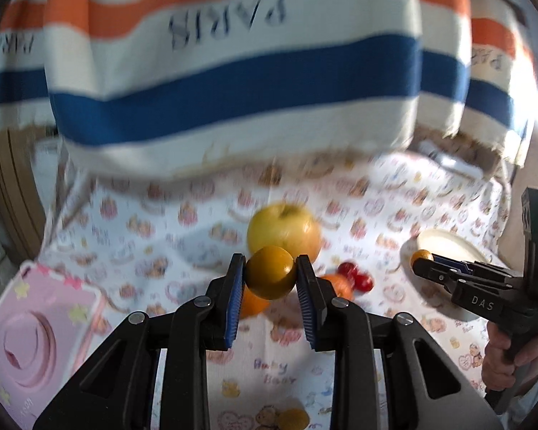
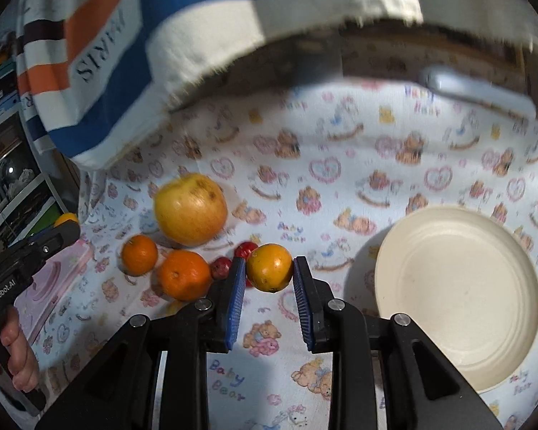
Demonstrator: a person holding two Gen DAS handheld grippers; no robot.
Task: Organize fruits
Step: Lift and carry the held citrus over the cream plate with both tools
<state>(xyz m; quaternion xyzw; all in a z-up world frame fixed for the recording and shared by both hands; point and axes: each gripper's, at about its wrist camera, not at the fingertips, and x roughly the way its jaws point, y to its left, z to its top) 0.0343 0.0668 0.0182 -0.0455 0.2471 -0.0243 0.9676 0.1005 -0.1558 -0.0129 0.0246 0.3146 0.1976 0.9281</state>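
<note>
My left gripper [image 1: 270, 270] is shut on a small yellow-orange fruit [image 1: 269, 279], lifted above the bear-print cloth. My right gripper [image 2: 269, 268] is shut on a similar small fruit [image 2: 269, 265], just left of the cream plate [image 2: 459, 297]. On the cloth lie a yellow apple [image 2: 190, 209], two oranges [image 2: 139, 254] [image 2: 183, 275] and small red fruits [image 2: 221, 267]. In the left wrist view the apple [image 1: 283, 231] sits behind the held fruit, and the right gripper [image 1: 422, 263] shows at right before the plate [image 1: 448, 242].
A pink box [image 1: 36, 329] stands at the cloth's left edge. A striped cloth marked PARIS [image 1: 233, 71] hangs over the far side. Another small yellow fruit [image 1: 292, 419] lies near the front. A hand [image 2: 14, 358] holds the left gripper's handle.
</note>
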